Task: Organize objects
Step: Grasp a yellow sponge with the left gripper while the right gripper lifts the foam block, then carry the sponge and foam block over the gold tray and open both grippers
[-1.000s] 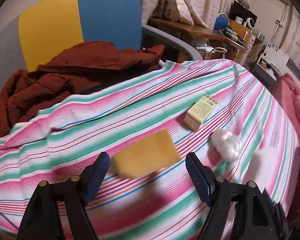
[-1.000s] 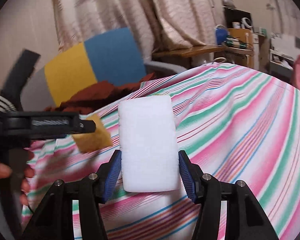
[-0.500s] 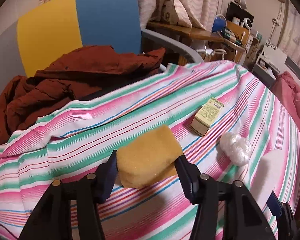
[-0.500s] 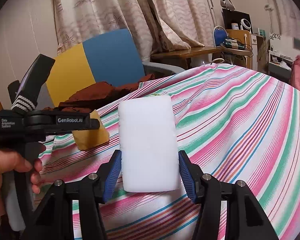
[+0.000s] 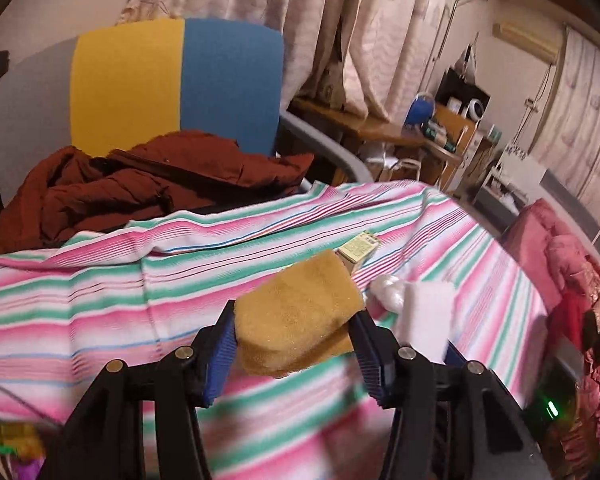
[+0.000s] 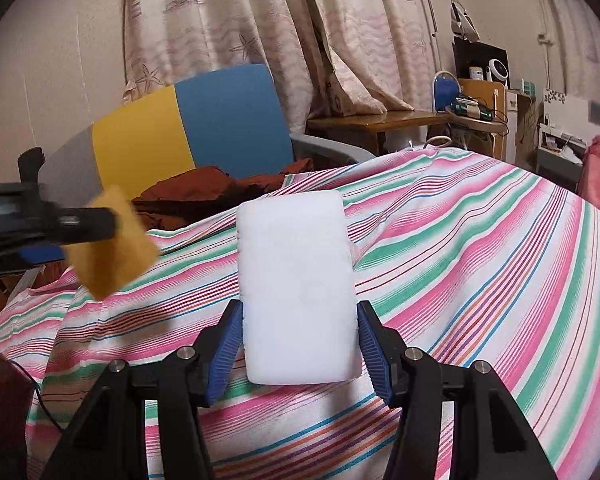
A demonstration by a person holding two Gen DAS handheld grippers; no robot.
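While my left claw (image 5: 294,342) is clamped on the yellow sponge (image 5: 298,314), holding it up off the striped cloth (image 5: 100,304), my right claw (image 6: 298,344) is squeezed around the white foam block (image 6: 296,288), also lifted clear of the cloth. From the left camera the white block shows up just right of the sponge, with a crumpled white plastic wad (image 5: 388,290) lying on the cloth right behind them and a small green carton (image 5: 358,248) a bit further back, toward the far edge. Past that edge there's a rust-red jacket (image 5: 140,188) heaped on the yellow-and-blue chair (image 5: 172,80). Curtains (image 6: 300,32) hang behind all of it, wooden desk (image 6: 380,122) off to the right.
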